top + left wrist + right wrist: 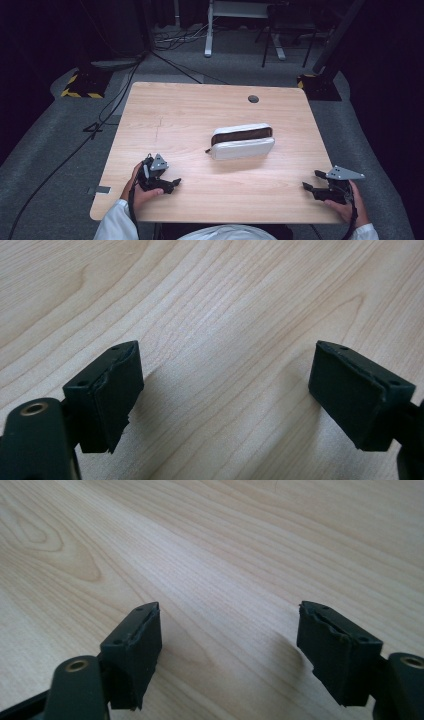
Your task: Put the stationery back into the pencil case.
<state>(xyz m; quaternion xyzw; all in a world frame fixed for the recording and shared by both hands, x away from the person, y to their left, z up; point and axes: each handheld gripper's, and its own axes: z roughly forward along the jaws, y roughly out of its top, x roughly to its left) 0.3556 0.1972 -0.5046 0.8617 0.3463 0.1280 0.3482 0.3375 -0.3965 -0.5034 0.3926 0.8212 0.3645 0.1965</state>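
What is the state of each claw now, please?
Left claw: open, holding nothing, over the table.
Right claw: open, holding nothing.

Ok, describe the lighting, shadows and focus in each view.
High view: table evenly lit, surroundings dark, pouch soft-edged with a faint shadow. Left gripper view: left gripper open, soft shadows beside its jaws, wood grain sharp. Right gripper view: right gripper open, similar shadows, far grain blurred.

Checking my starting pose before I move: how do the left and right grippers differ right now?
The left gripper rests at the table's near left, nearer the white pouch; the right gripper sits at the near right edge, farther away. The left points right, the right points left. Both are open and empty.
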